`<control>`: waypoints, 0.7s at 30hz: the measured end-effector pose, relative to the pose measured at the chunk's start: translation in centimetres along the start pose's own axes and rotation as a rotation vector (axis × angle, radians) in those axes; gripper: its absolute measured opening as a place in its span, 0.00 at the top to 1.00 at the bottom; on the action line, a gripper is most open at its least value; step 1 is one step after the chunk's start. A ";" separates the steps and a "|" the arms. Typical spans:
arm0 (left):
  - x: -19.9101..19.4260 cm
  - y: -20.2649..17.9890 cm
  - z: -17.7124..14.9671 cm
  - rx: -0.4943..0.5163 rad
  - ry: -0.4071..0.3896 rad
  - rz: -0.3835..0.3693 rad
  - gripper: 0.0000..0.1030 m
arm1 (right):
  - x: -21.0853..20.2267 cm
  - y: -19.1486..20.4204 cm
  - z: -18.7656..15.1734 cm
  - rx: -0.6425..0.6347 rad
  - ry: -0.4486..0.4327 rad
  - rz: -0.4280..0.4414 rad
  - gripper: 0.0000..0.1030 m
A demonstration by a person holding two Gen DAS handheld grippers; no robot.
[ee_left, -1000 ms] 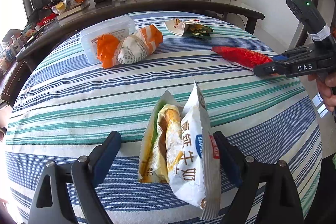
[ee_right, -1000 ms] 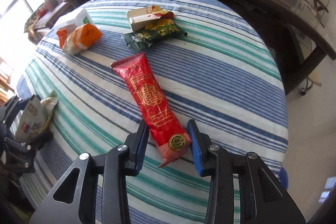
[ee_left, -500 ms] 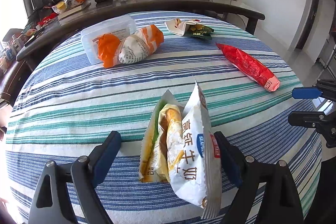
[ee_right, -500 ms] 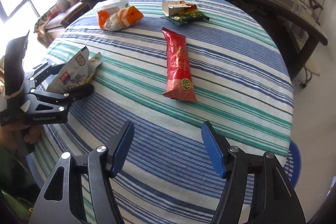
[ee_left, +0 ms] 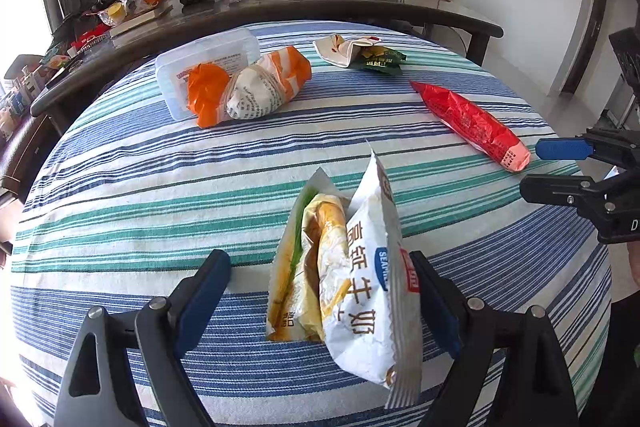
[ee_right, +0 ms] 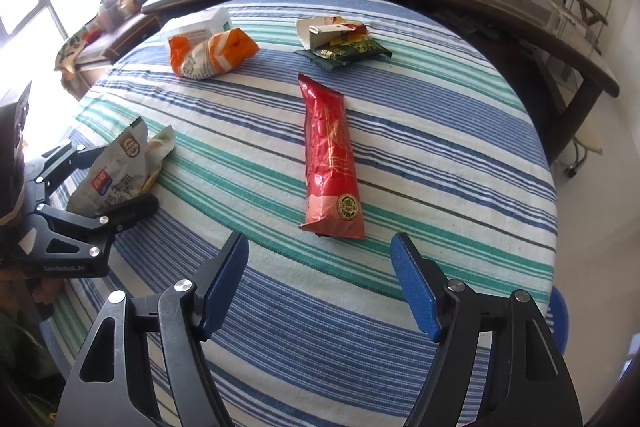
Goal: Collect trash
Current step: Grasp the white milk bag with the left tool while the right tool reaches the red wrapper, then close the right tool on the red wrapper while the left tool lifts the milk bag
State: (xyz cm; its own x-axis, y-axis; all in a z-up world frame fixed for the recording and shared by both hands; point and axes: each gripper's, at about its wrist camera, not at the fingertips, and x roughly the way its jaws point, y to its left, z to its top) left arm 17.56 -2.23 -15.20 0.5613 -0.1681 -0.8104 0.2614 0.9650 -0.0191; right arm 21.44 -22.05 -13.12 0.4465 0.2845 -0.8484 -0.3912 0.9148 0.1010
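A: Wrappers scattered over a striped tablecloth (ee_right: 440,131). The right gripper (ee_right: 320,283) hangs spread wide, just short of the red packet (ee_right: 332,163).

B: And the left gripper (ee_left: 320,291)?

A: Spread too, jaws either side of a white snack bag (ee_left: 360,283), the right one touching it.
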 end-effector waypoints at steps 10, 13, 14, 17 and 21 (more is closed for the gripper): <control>-2.5 0.3 -0.5 -0.010 -0.069 -0.127 0.13 | 2.2 -1.4 3.7 0.046 0.006 0.019 0.29; -2.2 0.1 -0.2 -0.007 -0.070 -0.102 0.24 | 2.9 -1.7 4.2 0.067 0.024 0.006 0.37; -2.0 0.1 -0.1 -0.010 -0.062 -0.110 0.29 | 3.0 -1.6 4.3 0.064 0.029 0.003 0.38; -1.8 0.2 0.0 -0.018 -0.059 -0.112 0.40 | 3.2 -1.3 4.7 0.052 0.027 0.013 0.41; -2.2 0.3 0.0 -0.027 -0.075 -0.134 0.57 | 4.0 -1.0 4.9 0.036 0.047 0.016 0.68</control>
State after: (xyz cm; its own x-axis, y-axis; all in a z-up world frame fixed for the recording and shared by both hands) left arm 16.40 -1.53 -13.43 0.5800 -0.3094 -0.7536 0.3176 0.9378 -0.1405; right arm 27.51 -20.42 -14.07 0.4016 0.2865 -0.8698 -0.3684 0.9201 0.1329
